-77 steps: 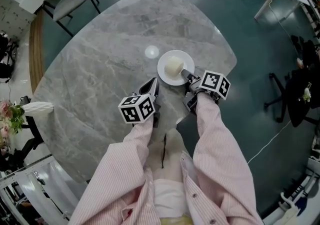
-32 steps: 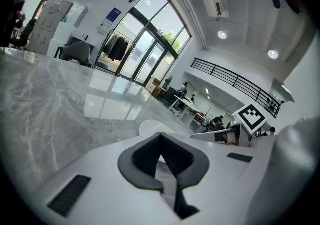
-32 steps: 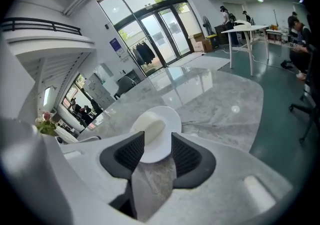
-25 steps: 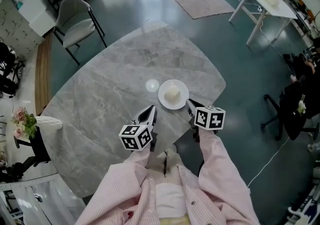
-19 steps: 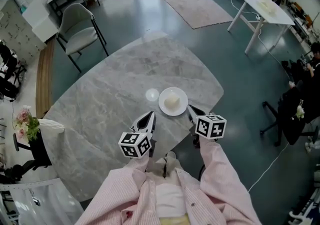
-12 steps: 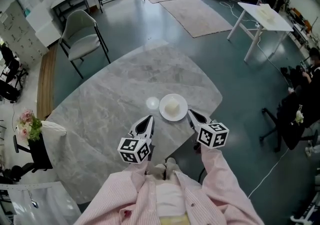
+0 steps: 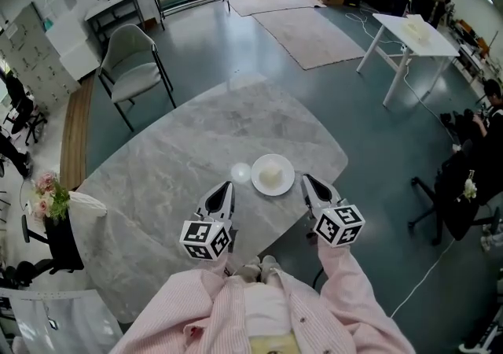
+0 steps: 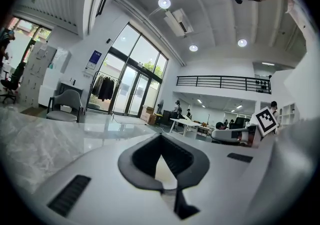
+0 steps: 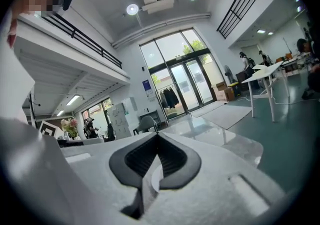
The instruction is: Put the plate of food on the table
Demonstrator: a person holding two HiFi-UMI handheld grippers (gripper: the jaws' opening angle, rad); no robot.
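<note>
A white plate (image 7: pixel 283 183) with a pale lump of food (image 7: pixel 269 176) rests on the grey marble table (image 7: pixel 173 164), near its front edge. My left gripper (image 7: pixel 226 186) hangs shut over the table just left of the plate and apart from it. Its jaws (image 8: pixel 160 136) meet at the tip with nothing between them. To the plate's right, off its rim, is my right gripper (image 7: pixel 307 180), also shut and empty. In the right gripper view the right gripper (image 9: pixel 157 136) points across the table top.
A bright round glare spot (image 7: pixel 240 172) lies on the marble left of the plate. A grey chair (image 7: pixel 134 61) stands beyond the table. A white table (image 7: pixel 413 34) is at the far right. Flowers (image 7: pixel 47 195) stand at the left. An office chair (image 7: pixel 440 187) stands at the right.
The right gripper has come off the plate's rim, shut and drawn back toward me. The left gripper has drawn back too. The view has risen; the plate stays on the table.
</note>
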